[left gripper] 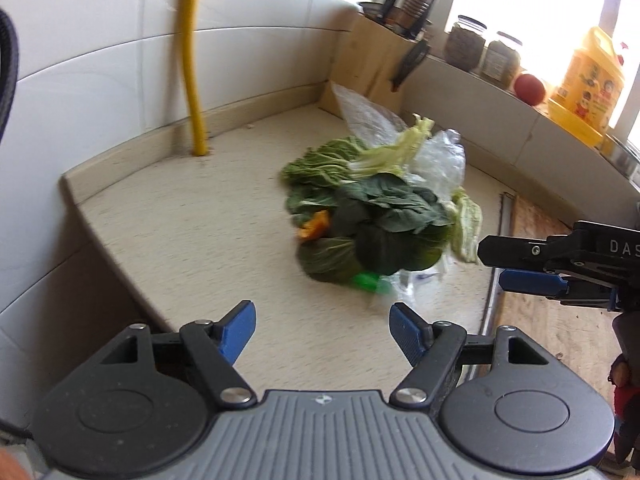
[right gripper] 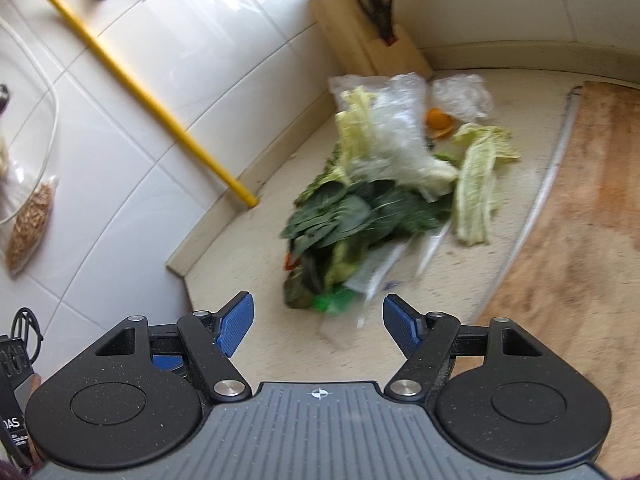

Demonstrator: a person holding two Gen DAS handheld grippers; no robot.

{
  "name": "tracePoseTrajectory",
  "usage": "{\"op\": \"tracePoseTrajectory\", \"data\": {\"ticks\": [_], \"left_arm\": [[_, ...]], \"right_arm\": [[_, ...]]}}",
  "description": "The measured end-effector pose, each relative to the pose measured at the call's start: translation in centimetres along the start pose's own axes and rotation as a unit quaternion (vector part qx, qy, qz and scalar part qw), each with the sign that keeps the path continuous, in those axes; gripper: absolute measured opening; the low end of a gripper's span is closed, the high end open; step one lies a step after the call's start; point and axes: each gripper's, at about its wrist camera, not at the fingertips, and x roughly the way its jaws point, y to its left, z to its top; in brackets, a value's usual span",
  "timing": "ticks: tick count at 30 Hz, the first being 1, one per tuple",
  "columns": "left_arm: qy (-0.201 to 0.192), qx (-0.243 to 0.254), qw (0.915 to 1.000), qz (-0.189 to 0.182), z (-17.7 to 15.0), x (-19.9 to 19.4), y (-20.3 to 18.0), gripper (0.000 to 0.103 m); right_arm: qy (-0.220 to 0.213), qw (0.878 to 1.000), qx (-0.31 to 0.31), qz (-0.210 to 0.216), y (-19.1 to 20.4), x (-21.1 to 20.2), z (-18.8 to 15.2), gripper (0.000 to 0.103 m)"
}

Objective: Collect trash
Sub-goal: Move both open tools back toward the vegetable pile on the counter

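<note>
Kitchen table [left gripper: 180,216], scrap heap [left gripper: 376,216] mid-surface by cutting board [right gripper: 580,208]. Left claw [left gripper: 322,330] and right claw [right gripper: 318,322] both spread, empty. Suggest scooping low from both sides, catching plastic too.

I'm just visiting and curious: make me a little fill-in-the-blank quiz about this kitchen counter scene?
1. The left gripper and the right gripper both have their jaws ____.
2. The pipe against the tiled wall is ____ in colour.
3. The scissors sit in a wooden ____ block.
4. The heap of leaves lies on the ____.

Answers: open; yellow; knife; counter
</note>
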Motion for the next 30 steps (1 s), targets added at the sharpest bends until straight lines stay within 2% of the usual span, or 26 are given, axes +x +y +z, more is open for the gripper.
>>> {"op": "tracePoseTrajectory", "data": {"ticks": [7,15,20,26,30], "left_arm": [[0.0,0.027,0.9995,-0.015,1.3,2.3,-3.0,0.07],[-0.003,0.098,0.9944,-0.04,3.3,4.9,-6.0,0.078],[0.008,0.118,0.9909,-0.065,4.8,7.6,-6.6,0.078],[-0.009,0.162,0.9848,-0.064,5.9,10.1,-6.6,0.081],[-0.014,0.173,0.9827,-0.064,6.4,11.4,-6.4,0.084]], "right_arm": [[-0.012,1.0,0.02,-0.01,-3.1,-1.0,1.2,0.078],[-0.03,0.998,0.056,-0.029,-5.5,-1.6,1.8,0.079],[-0.04,0.995,0.075,-0.054,-6.1,-1.8,2.0,0.08],[-0.05,0.991,0.093,-0.078,-6.2,-1.2,2.7,0.081],[-0.049,0.99,0.097,-0.089,-6.1,-0.5,3.3,0.081]]}}
